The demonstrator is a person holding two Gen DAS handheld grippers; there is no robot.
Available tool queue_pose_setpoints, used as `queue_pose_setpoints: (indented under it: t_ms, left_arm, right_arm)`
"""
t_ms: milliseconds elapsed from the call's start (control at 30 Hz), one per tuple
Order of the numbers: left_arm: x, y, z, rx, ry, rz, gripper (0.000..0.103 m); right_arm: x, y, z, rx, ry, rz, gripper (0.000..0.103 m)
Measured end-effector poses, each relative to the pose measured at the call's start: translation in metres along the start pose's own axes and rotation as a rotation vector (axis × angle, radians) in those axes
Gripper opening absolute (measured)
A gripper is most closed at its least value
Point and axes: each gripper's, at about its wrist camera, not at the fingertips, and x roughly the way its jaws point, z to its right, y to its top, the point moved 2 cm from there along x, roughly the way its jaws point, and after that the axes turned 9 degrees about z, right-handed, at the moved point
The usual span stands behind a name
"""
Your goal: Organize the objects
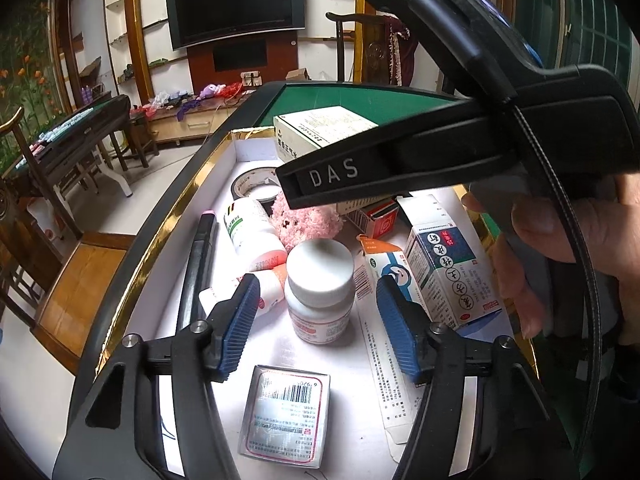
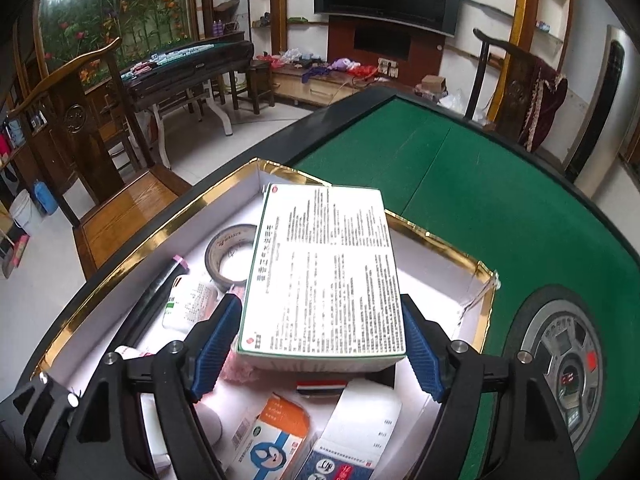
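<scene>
A gold-rimmed white box [image 1: 168, 216] [image 2: 132, 232] on the green table holds several medicine items. My right gripper [image 2: 322, 330] is shut on a large white medicine carton [image 2: 324, 272] and holds it above the box; the carton also shows in the left wrist view [image 1: 320, 130], behind the right gripper's body. My left gripper [image 1: 318, 312] is open, its pads either side of an upright white pill bottle [image 1: 320, 288], not touching it. A pink plush toy [image 1: 306, 222], a tape roll [image 1: 256, 186] [image 2: 230, 254] and a lying bottle [image 1: 252, 232] are in the box.
A silver carton [image 1: 286, 412], a blue-white carton [image 1: 448, 268], an orange-white carton [image 1: 390, 264] [image 2: 276, 436] and a black pen [image 1: 198, 264] lie in the box. Green felt [image 2: 500, 200] extends right, with a round metal hub [image 2: 568, 372]. A wooden chair [image 2: 132, 204] stands left.
</scene>
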Motion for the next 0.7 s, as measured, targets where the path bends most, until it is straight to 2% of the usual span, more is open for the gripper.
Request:
queue_pose_setpoints:
  t_ms: [67,200,300,333,700]
  left_arm:
    - [0.0,0.0,-0.001,0.0,0.002,-0.001,0.068]
    - [-0.002,0.002,-0.001,-0.007,-0.008,0.015,0.071]
    - [-0.004,0.004,-0.002,-0.011,-0.017,0.029,0.074]
    - [-0.004,0.005,-0.001,-0.01,-0.019,0.031,0.079]
    - [-0.008,0.008,0.002,0.001,-0.013,0.048,0.079]
  right_arm:
    - [-0.002,-0.002,0.001,0.011,0.003,0.003,0.08]
    - [-0.007,-0.002,0.002,0.023,0.012,0.013,0.085]
    - [-0.016,-0.001,0.002,0.011,0.009,0.043,0.096]
    - [-0.019,0.0,0.002,0.005,0.01,0.055,0.103]
    - [-0.06,-0.004,0.006,-0.05,-0.001,0.161,0.103]
